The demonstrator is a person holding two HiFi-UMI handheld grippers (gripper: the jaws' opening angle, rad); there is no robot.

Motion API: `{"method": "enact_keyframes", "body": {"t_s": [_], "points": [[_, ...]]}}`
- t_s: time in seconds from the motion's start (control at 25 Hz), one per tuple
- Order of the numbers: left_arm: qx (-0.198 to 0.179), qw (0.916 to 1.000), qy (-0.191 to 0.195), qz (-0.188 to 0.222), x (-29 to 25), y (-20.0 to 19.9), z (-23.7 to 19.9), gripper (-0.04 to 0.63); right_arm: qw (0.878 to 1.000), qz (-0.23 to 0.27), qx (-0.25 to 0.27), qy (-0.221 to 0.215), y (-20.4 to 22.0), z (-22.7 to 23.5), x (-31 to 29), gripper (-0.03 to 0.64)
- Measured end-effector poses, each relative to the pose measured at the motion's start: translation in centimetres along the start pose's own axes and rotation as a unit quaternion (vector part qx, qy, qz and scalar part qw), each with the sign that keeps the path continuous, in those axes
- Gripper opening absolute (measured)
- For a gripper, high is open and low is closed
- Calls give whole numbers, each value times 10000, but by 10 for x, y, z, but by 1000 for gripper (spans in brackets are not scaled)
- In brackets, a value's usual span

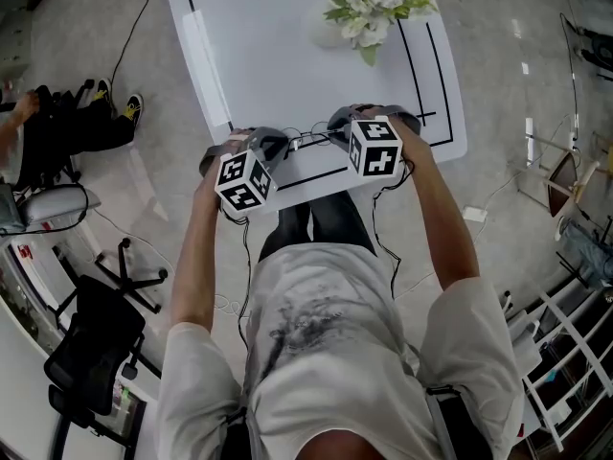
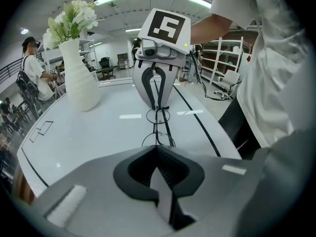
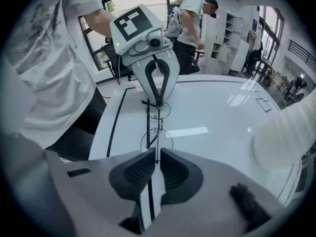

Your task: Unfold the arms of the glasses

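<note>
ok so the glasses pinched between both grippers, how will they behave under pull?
Probably light and a bit springy: the glasses are thin wire rims round clear lenses. Likely easy to bend, as the left gripper and right gripper each pinch one end. The slim wire may slip between the jaws.

Counter (image 2: 98, 132): smooth, glossy white. Glasses (image 2: 159, 125), held at the jaws' tips: thin dark wire. Vase (image 2: 81, 83): matt white, ribbed.

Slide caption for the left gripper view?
Left gripper and right gripper pinch the glasses from opposite ends over the white table.
</note>
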State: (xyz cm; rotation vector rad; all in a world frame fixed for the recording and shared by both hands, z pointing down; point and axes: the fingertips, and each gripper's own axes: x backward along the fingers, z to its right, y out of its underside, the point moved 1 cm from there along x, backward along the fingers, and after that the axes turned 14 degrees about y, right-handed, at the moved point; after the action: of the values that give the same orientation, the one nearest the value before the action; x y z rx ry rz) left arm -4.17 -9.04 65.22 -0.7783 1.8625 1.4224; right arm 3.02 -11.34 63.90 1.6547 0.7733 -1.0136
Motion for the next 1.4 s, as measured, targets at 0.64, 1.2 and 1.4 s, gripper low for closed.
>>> {"method": "enact_keyframes", "body": {"t_s": [0.64, 1.2, 1.4], "points": [[-36, 10000, -16, 38, 4, -1, 0, 9, 9993, -67, -165, 328, -4, -2, 0, 18], [-256, 9992, -204, 239, 42, -25, 6, 9, 9970, 0, -306, 716, -24, 5, 39, 18], [-411, 9977, -366, 391, 67, -44, 10, 9, 9942, 36, -303, 1027, -35, 11, 68, 18]]}}
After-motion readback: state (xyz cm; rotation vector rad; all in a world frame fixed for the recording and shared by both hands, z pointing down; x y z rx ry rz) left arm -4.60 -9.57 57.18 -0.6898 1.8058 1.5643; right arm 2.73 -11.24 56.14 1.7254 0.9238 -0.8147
